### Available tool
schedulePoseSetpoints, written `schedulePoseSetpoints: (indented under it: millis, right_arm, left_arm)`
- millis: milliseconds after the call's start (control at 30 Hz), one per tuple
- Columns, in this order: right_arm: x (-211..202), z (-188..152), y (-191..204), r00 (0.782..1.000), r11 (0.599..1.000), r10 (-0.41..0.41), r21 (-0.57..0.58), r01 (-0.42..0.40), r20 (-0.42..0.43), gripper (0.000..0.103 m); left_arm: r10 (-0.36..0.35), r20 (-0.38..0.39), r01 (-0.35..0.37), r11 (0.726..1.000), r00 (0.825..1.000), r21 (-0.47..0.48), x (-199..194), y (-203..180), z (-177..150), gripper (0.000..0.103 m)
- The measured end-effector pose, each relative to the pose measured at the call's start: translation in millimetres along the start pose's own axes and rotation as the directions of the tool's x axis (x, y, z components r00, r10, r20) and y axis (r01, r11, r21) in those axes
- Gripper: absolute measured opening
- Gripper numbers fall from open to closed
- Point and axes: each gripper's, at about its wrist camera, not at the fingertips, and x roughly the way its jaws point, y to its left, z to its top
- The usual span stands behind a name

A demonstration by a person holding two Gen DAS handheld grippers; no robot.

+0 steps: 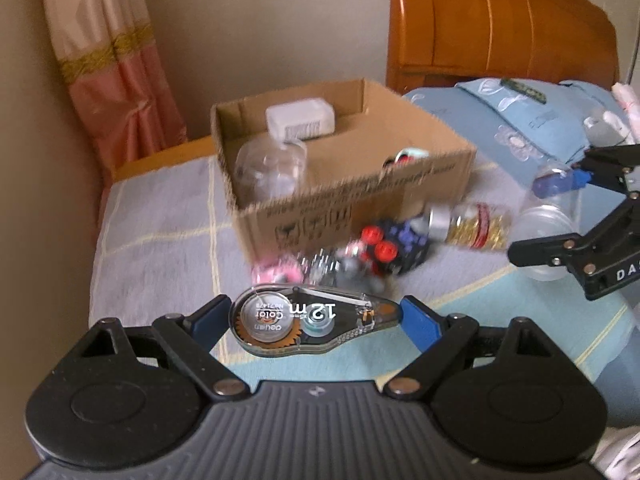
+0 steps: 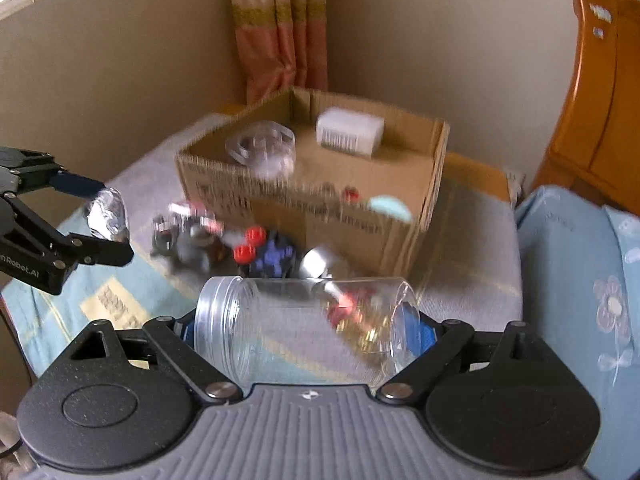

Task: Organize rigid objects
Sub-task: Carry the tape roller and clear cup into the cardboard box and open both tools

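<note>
**Kid:** Correction tape sits between the blue pads of the left tongs. Both pads press on its two ends, so the left tongs hold it up above the bed.

**Friend:** And the right tongs?

**Kid:** They hold a clear plastic jar lying on its side. One pad is at the open mouth end and one at the bottom end. The jaws stand wide because the jar is long.

**Friend:** What is past the tongs?

**Kid:** A little pile of things on the bed. I see a dark toy with red wheels, a jar with gold bits and a silver lid, and something pink. It is too blurry to say more.

**Friend:** And behind the pile?

**Kid:** An open cardboard box stands on the bed, just behind the pile. Inside are a white box and a clear round tub. A blue pillow lies to the right of the box. A wooden headboard and a pink curtain stand at the back.
</note>
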Motion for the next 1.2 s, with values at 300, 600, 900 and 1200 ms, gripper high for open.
schedulePoseSetpoints:
  millis: [300,600,900,1200]
  right_arm:
    - [3,49,-11,0.998,0.999,-0.014,-0.045,0.017,0.066,0.094]
    - [29,90,-25,0.996,0.998,0.002,-0.057,0.003,0.084,0.094]
    - [69,123,-24,0.995,0.996,-0.032,-0.083,0.039,0.091,0.094]
    - [77,120,-24,0.997,0.995,-0.045,-0.091,0.051,0.070,0.103]
  left_arm:
    - [-0.023,0.056,0.023,1.000,0.998,0.006,5,15,59,0.090]
    - [-0.010,0.071,0.009,1.000,0.997,0.015,35,29,126,0.090]
    - [0.014,0.069,-0.015,1.000,0.998,0.023,81,39,177,0.090]
    - [0.001,0.024,-0.001,1.000,1.000,0.012,121,46,191,0.090]
